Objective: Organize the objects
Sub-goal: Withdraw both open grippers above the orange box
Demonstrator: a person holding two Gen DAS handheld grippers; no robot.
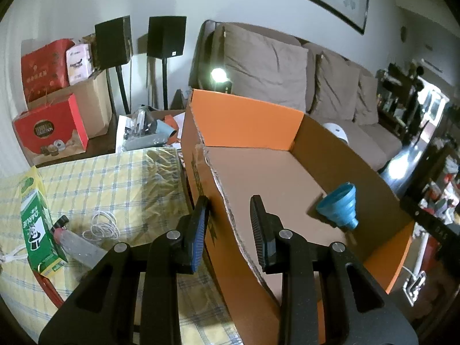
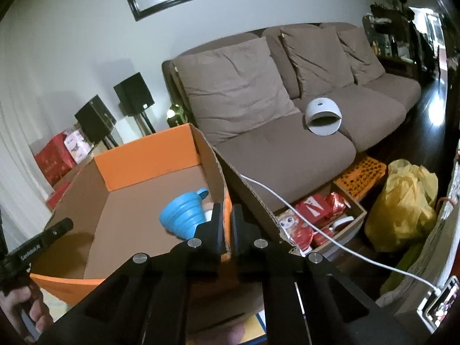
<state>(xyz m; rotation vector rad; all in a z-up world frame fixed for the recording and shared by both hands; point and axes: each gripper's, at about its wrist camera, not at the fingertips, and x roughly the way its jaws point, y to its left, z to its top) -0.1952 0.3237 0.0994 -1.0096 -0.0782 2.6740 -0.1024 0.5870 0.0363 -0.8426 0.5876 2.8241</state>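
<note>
The left gripper (image 1: pixel 230 224) pointed forward and down, its jaws partly apart and straddling the box wall (image 1: pixel 227 210), which stood between them without the pads visibly pressing it. The right gripper (image 2: pixel 226 230) also angled downward, its jaws drawn nearly together on the box's orange edge. A hand (image 2: pixel 20 307) gripped the left gripper's handle.

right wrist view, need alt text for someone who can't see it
The right gripper is shut on the near wall of an open orange cardboard box, which holds a blue collapsible funnel. Behind it stands a brown sofa with a white domed object on its seat.
</note>
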